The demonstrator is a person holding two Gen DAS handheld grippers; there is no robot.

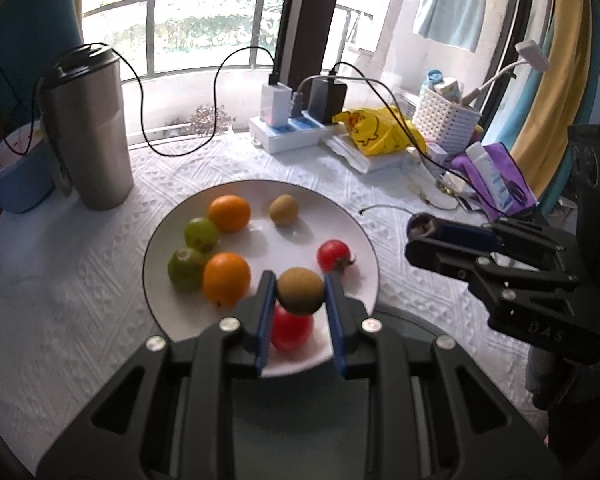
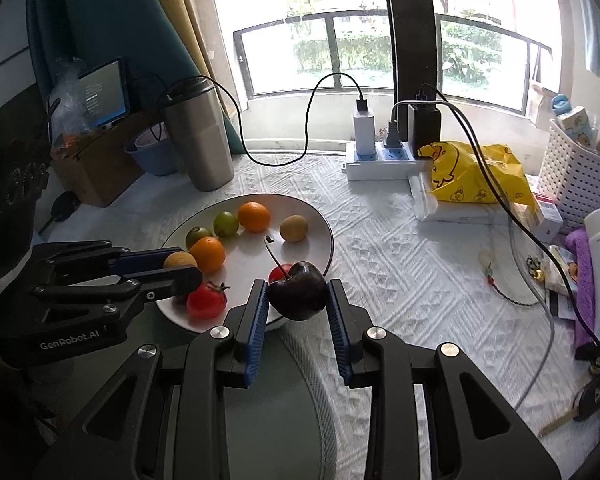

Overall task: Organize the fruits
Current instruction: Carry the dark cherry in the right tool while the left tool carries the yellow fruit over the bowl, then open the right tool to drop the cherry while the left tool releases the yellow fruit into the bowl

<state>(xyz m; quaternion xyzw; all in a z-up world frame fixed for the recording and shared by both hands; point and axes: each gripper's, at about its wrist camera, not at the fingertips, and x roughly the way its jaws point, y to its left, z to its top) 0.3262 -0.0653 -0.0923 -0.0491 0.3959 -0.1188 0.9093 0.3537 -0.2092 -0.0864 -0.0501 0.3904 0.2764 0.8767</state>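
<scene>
Fruits are mostly sitting on the white plate (image 1: 156, 248) in the middle of the surface (image 1: 80, 300). Left gripper (image 1: 300, 292) is holding a brown kiwi (image 1: 300, 290) between its blue pads, jaws narrow and pinching it on both sides, over the near edge of the plate. Right gripper (image 2: 298, 296) is clamping a dark cherry (image 2: 298, 296) the same way, jaws narrow, stem (image 2: 274, 256) sticking up toward the far left; it is hanging over the near right rim of the plate.

On the plate in the left wrist view: two oranges (image 1: 229, 213) and two green fruits (image 1: 201, 234) are clustering on the left side, touching or nearly so. A second kiwi (image 1: 283, 209) is lying alone at the far side. One red fruit (image 1: 333, 255) is sitting near the right rim, another red one (image 1: 292, 328) is lying under the held kiwi at the near edge.

Off the plate: a steel tumbler (image 1: 86, 128) with a black lid is standing at far left, with a blue tub (image 1: 16, 176) just beside it. A white power strip (image 1: 286, 132) with chargers is at the far edge by the window, with a yellow bag (image 1: 376, 128) and a white basket (image 1: 446, 120) to its right.
</scene>
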